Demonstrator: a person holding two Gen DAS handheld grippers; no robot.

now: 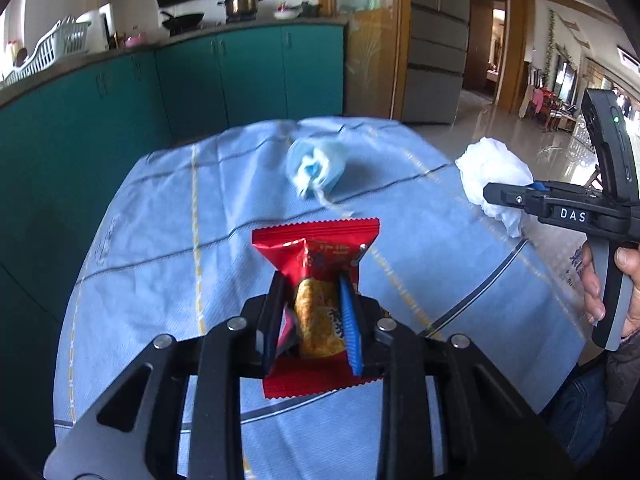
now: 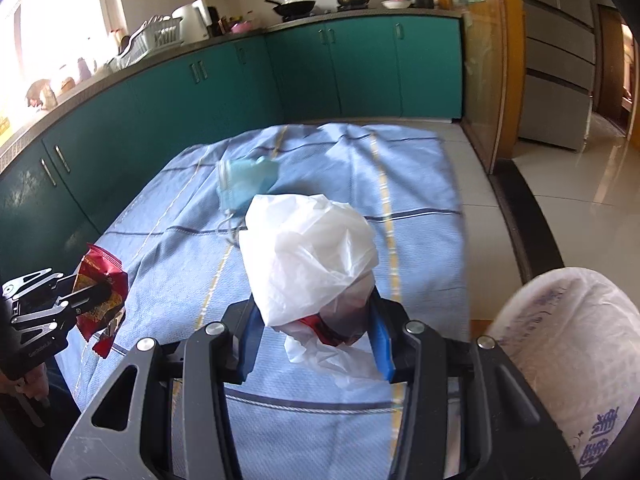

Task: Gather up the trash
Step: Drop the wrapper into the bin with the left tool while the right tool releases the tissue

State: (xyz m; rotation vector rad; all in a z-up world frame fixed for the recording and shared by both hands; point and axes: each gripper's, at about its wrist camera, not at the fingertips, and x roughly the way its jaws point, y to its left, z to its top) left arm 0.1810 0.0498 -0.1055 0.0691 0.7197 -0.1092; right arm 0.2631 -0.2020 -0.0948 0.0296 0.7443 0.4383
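**Wrapper clamped, bag bunched: where the handoff could slip**

Trash is split between both hands. The left tongs (image 1: 312,312) are clamped on a red snack wrapper (image 1: 316,256), their pads pressing its middle so the foil crumples and a yellowish snack shows between them; in the right wrist view the wrapper hangs clear of the cloth. The right tongs (image 2: 316,328) are closed on a white plastic bag (image 2: 308,248), bunched into a lump above the jaws, with something red showing through it low down. A crumpled blue face mask (image 1: 316,168) lies farther back on the blue checked cloth (image 1: 160,220) that covers the counter, apart from both tools.

The main risk, as I judge it, is the bag itself. It is gripped as a wad, no open mouth shows in either view, and a wrapper brought to it may only land on top and slide onto the cloth. Releasing to regrip could drop the bag and whatever is already inside.

The foil is slick and held by its crushed middle, so a quick swing might let it slip or shed its contents.

The mask's loose ear loops trail on the cloth; a pinch on one loop alone would leave it dangling and likely to snag.
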